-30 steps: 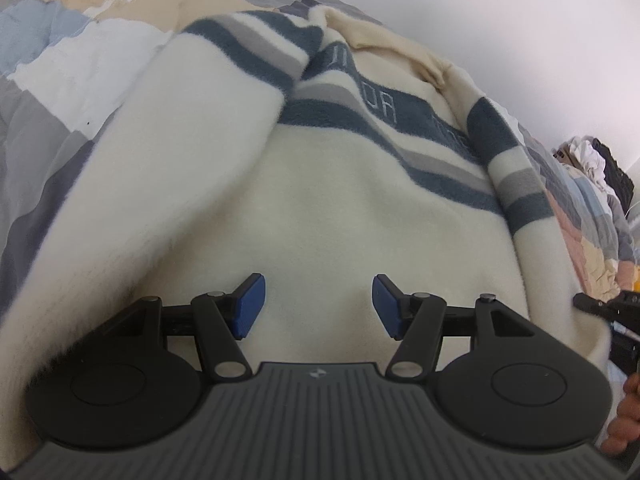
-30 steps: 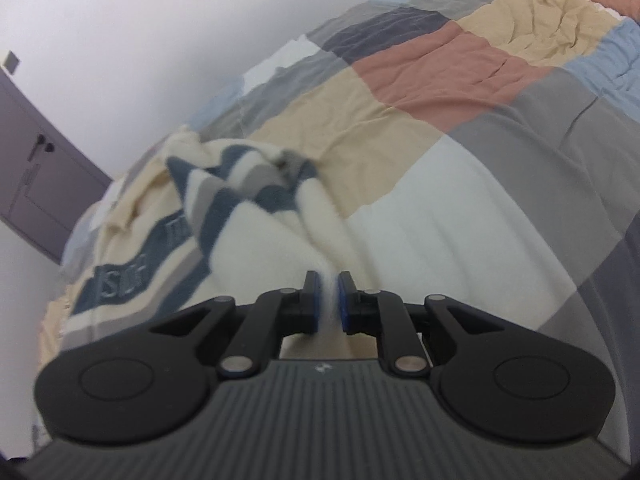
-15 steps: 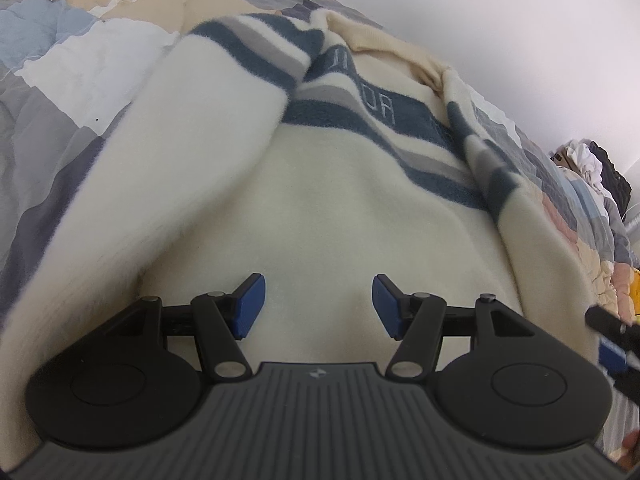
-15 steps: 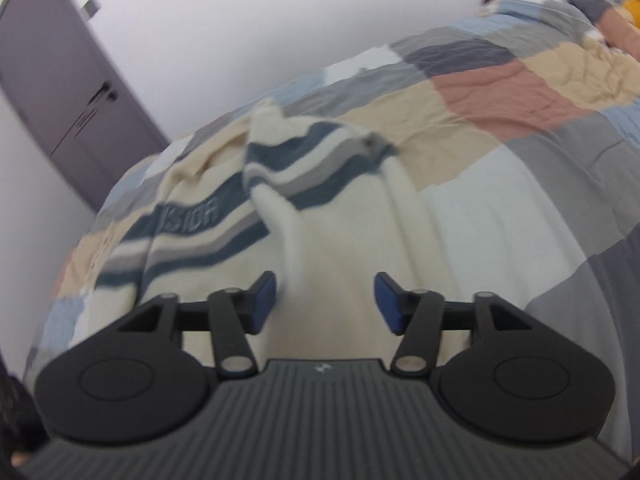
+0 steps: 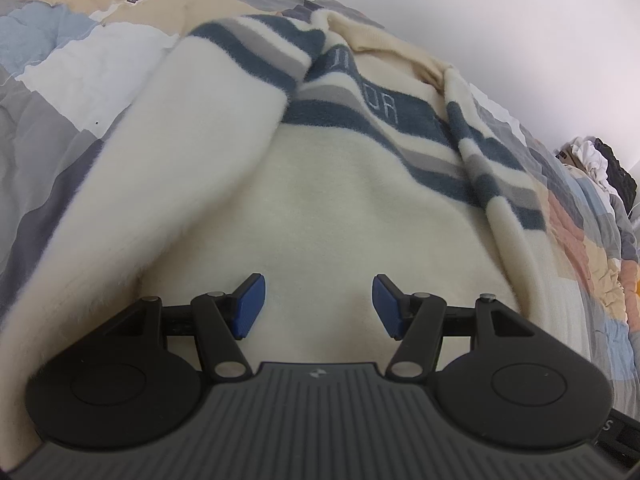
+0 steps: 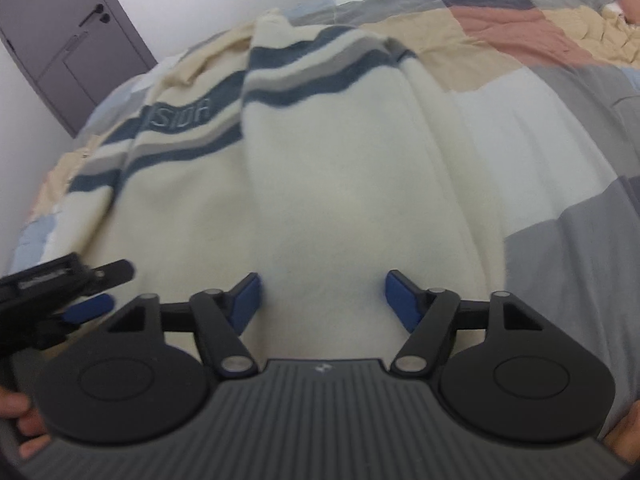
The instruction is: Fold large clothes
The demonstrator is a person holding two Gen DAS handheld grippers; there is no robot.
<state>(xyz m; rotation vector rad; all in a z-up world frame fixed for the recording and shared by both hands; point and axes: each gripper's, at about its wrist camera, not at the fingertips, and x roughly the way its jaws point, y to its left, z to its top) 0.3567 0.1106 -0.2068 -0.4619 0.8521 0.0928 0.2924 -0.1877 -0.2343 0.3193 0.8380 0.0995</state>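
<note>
Spread over the whole bed is a patchwork quilt (image 6: 560,128) of grey, white, tan and salmon squares, with a plain white wall behind it and a dark grey door (image 6: 60,40) at the far left of the right wrist view. On that quilt lies the cream fleece sweater with blue and grey stripes (image 5: 340,208), its long axis running away from both tools toward the wall, collar end farthest, hem end nearest. One sleeve (image 5: 168,168) is folded in along the left edge of the body and the other sleeve (image 6: 328,152) along the right edge, so the garment reads as a narrow lengthwise panel. The left gripper (image 5: 319,306) hangs over the near cream part with its blue pads spread wide and nothing between them. The right gripper (image 6: 322,300) is just beside it, also over the near end; its jaws have just been opening, and no cloth sits between them now. The left tool shows at the lower left of the right wrist view, so both are about equally near the hem. Judging from this, the next fold would carry the near hem away along that long axis toward the striped chest.
</note>
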